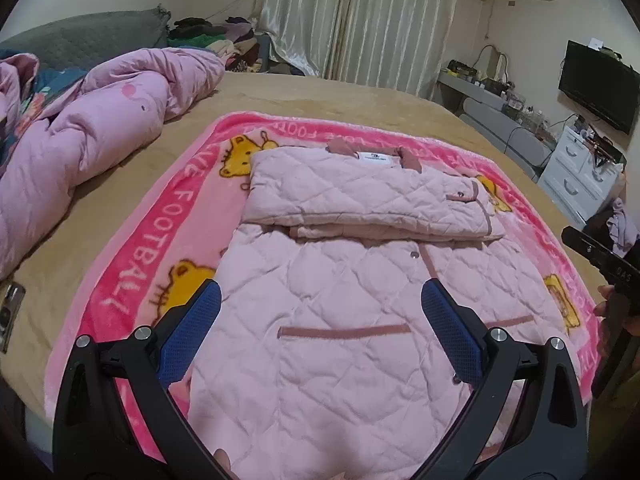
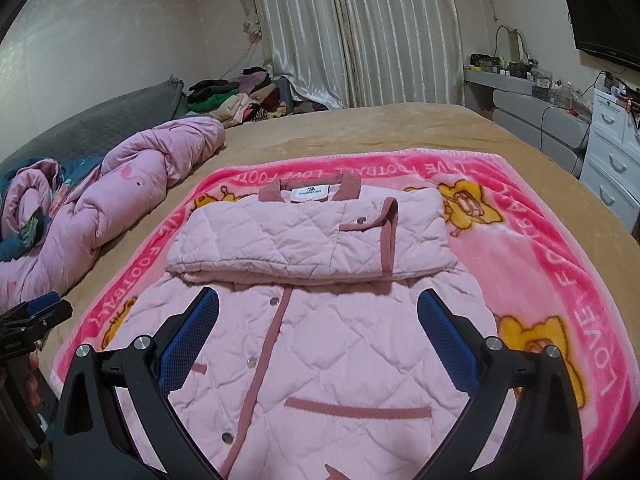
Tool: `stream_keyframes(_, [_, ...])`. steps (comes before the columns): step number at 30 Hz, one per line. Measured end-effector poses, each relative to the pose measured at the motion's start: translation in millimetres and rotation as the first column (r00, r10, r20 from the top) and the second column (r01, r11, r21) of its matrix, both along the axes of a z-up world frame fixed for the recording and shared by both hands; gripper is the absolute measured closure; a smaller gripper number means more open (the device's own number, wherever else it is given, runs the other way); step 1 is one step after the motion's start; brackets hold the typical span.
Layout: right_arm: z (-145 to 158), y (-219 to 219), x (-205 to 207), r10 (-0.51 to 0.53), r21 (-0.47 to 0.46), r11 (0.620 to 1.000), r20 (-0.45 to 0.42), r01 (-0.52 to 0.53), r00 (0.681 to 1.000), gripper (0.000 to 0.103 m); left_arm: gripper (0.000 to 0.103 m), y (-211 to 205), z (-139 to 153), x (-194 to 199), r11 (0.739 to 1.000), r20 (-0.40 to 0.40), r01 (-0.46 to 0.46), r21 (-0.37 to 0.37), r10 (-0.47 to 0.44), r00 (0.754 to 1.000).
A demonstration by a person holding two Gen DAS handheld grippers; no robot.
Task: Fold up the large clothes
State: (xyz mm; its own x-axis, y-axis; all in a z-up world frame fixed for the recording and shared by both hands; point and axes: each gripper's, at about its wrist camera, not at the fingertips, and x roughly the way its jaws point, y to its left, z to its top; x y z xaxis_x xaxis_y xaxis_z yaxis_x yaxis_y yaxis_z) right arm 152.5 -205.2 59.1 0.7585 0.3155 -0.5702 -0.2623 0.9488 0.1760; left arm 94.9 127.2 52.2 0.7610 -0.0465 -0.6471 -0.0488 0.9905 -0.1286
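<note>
- A pink quilted jacket [image 1: 340, 320] lies flat on a bright pink blanket [image 1: 160, 240] printed with yellow bears and the words "LOVE FOOTBALL".
- The blanket is spread over a tan bed cover [image 2: 400, 128].
- The sleeves are folded across the jacket's chest, making a thick band just below the collar [image 2: 348, 186]; a white label shows at the neck.
- The jacket's lower half lies open toward the cameras, with darker pink trim down the front, snap buttons and a pocket strip [image 2: 360, 410].
- The left gripper [image 1: 320, 304] hangs over the lower part of the jacket, its blue-padded fingers [image 1: 192, 332] spread wide apart and holding nothing.
- The right gripper [image 2: 318, 308] hovers over the same lower part, jaws likewise wide apart and empty.
- In the left wrist view, the right gripper shows at the right edge, just off the blanket's side.
- A crumpled pink quilt [image 1: 100, 128] lies on the bed, well apart to the left of the blanket.
- A pile of clothes [image 2: 236, 96] sits beyond the far left corner of the bed, near the curtains [image 2: 352, 32].
</note>
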Motion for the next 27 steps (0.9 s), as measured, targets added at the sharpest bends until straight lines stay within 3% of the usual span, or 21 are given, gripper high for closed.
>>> stream_keyframes(27, [-43,-36,-44,0.021,-0.056,0.998,-0.101,-0.027,0.995,0.004,0.009,-7,-36,-42,0.995,-0.084,-0.024,0.100,0.033,0.996])
